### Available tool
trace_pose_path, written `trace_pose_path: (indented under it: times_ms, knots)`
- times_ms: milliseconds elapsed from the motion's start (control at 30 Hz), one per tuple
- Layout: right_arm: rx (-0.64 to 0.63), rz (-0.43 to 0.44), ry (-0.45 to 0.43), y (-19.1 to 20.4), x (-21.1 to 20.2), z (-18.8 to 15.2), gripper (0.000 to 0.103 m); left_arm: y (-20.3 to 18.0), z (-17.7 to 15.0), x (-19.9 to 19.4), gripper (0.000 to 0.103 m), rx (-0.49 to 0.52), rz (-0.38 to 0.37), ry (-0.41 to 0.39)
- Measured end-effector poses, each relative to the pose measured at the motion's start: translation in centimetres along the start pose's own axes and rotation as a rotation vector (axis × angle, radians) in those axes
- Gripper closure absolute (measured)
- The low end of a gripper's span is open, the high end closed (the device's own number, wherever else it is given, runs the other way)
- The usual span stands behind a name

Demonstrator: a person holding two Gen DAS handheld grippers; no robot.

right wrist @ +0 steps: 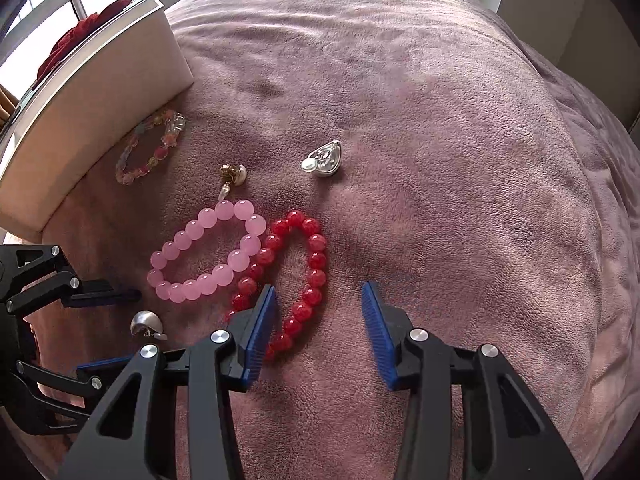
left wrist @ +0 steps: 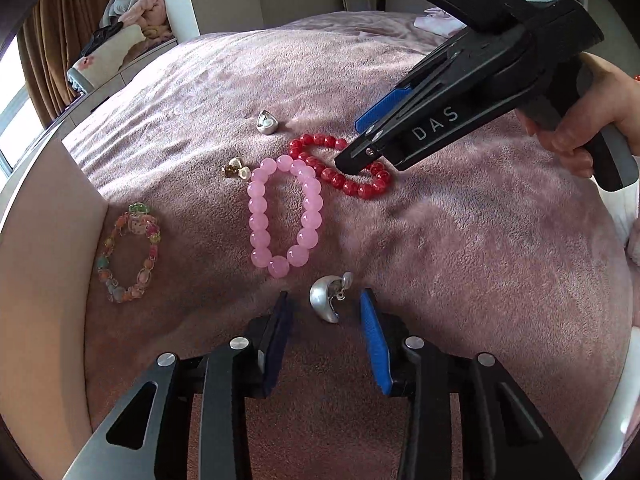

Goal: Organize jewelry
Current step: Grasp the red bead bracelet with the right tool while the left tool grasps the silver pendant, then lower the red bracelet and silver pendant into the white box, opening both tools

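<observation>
- The silver earring [left wrist: 329, 298] lies on the pink blanket [left wrist: 460, 248] of the bed, between the blue pads of the left tongs [left wrist: 325, 300]; the pads stand apart and do not press it.
- Just beyond it lies the pink bead bracelet [left wrist: 282, 216], touching the red bead bracelet [left wrist: 340, 168] to its right.
- The right tongs [right wrist: 318, 292] stand apart over the near end of the red bead bracelet, one pad inside the loop, one outside on bare blanket; nothing is clamped.
- A hand [left wrist: 580, 120] holds the right tongs' grip.
- Farther off lie a gold-and-pearl earring [left wrist: 236, 170] and a silver heart-shaped earring [right wrist: 324, 162].
- A pastel multicoloured bracelet [left wrist: 128, 256] lies far left, beside a pale box [right wrist: 100, 80].
</observation>
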State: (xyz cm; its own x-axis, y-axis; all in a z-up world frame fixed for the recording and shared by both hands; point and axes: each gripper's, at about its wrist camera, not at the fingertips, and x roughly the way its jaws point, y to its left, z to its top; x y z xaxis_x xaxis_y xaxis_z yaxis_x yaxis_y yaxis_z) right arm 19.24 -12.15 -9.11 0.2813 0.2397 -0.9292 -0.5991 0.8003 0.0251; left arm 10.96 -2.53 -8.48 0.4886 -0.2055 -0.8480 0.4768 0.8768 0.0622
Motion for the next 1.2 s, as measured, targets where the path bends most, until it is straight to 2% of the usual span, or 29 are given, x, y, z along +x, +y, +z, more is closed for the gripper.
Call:
trace_pose_path:
  times_ms: [67,133,167,300,400,633,867,1067,1200]
  knots:
    - [-0.007,-0.011,0.009,0.2,0.3,0.1,0.059,0.3,-0.1,0.1,0.071,-0.005,-0.004,0.003]
    - [-0.014,-0.013,0.014,0.4,0.5,0.1,0.065,0.6,-0.1,0.1,0.077,-0.013,-0.006,0.004]
    - [-0.016,-0.010,0.016,0.5,0.6,0.2,0.071,0.9,-0.2,0.0,0.082,-0.020,-0.008,0.004]
    - [-0.016,0.006,0.033,0.9,0.9,0.3,0.089,1.1,-0.3,0.0,0.082,-0.029,-0.021,0.000]
    - [-0.012,-0.001,0.029,1.3,0.9,0.5,0.092,1.0,-0.2,0.0,0.082,-0.017,-0.012,-0.001]
    - [0.021,-0.016,-0.022,1.0,-1.3,1.4,0.093,1.8,0.2,-1.1,0.082,-0.038,0.014,-0.054]
    - [0.133,0.039,-0.128,-0.9,-5.9,3.0,0.093,4.1,0.8,-3.9,0.082,-0.077,0.083,-0.149]
    - [0.171,0.063,-0.234,-0.7,-10.3,6.3,0.092,6.3,1.5,-6.5,0.082,-0.094,0.152,-0.226]
    - [0.191,0.096,-0.290,0.3,-12.3,8.9,0.092,8.4,1.7,-8.4,0.082,-0.152,0.176,-0.269]
